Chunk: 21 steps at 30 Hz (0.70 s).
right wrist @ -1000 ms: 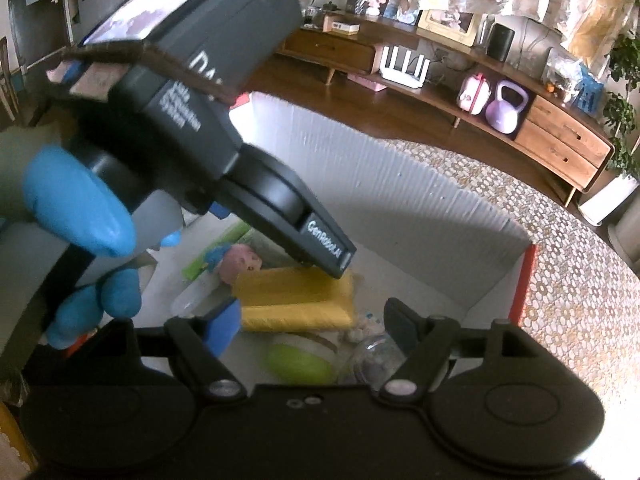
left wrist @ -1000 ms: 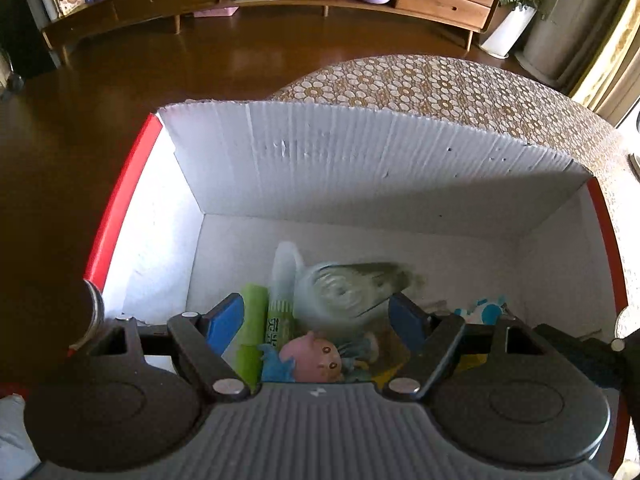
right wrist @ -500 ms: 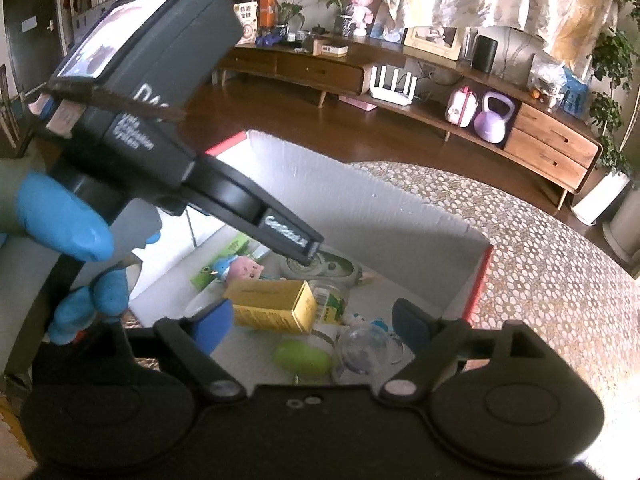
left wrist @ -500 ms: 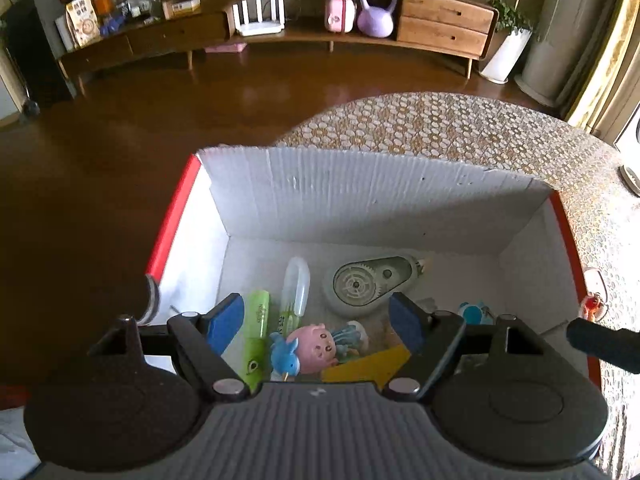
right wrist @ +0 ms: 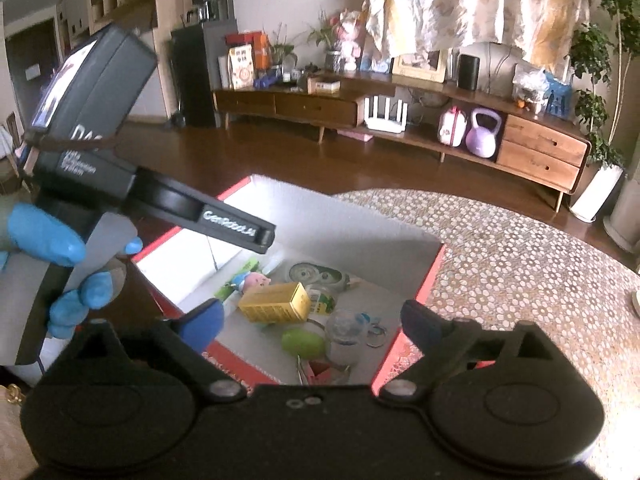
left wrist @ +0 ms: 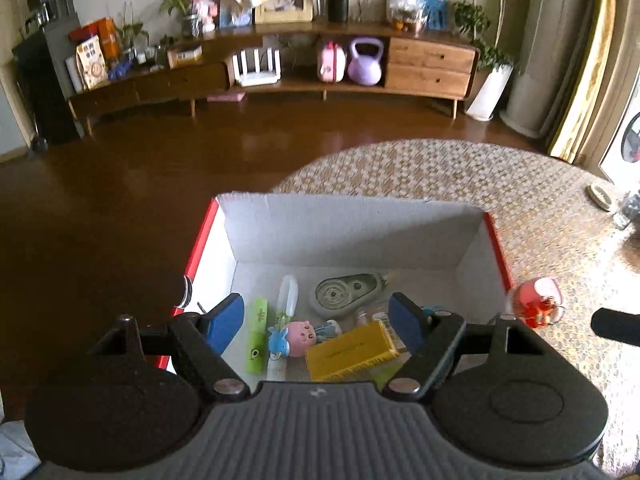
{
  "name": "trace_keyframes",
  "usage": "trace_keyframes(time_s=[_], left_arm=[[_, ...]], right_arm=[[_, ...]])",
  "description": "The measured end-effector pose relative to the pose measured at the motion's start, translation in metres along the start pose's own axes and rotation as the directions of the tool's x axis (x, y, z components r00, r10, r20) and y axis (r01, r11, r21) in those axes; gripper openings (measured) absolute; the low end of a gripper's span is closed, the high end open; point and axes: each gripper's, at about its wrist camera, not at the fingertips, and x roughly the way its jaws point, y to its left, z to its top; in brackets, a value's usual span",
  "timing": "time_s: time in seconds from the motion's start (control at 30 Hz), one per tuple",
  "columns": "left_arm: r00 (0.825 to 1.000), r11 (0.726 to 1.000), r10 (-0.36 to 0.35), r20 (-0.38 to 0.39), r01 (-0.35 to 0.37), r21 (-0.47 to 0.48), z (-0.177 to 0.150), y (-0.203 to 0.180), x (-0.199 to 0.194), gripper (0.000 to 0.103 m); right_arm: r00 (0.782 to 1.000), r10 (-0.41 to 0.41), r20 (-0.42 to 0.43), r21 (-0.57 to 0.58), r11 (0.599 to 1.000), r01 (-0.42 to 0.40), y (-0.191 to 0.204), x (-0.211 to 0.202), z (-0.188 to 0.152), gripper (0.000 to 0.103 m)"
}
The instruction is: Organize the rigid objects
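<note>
box (left wrist: 352, 236): white inside, red outside. tablecloth (left wrist: 420, 168): beige honeycomb pattern. small carton (left wrist: 352, 350) yellow, toy (left wrist: 300, 332) pink, finger pads (left wrist: 224, 320) blue.

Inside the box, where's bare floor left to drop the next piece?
Bare floor shows along the far wall of the box, behind the correction tape, and in the far right corner beside it. The near left half is crowded: green marker, clear tube, pink figure and yellow box lie packed together. Both tools are open, above the box.
</note>
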Motion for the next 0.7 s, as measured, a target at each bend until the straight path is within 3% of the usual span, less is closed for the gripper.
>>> trace_keyframes(time_s=[0.27, 0.7], left_arm=[[0.997, 1.000, -0.029, 0.076, 0.030, 0.001, -0.016, -0.017, -0.039, 0.082], [0.976, 0.996, -0.092, 0.200, 0.090, 0.019, -0.060, -0.078, -0.064, 0.084]], right_arm=[[0.998, 0.017, 0.060, 0.031, 0.999, -0.019, -0.025, -0.049, -0.020, 0.103], [0.995, -0.069, 0.068, 0.096, 0.993, 0.062, -0.093, -0.099, -0.072, 0.103]])
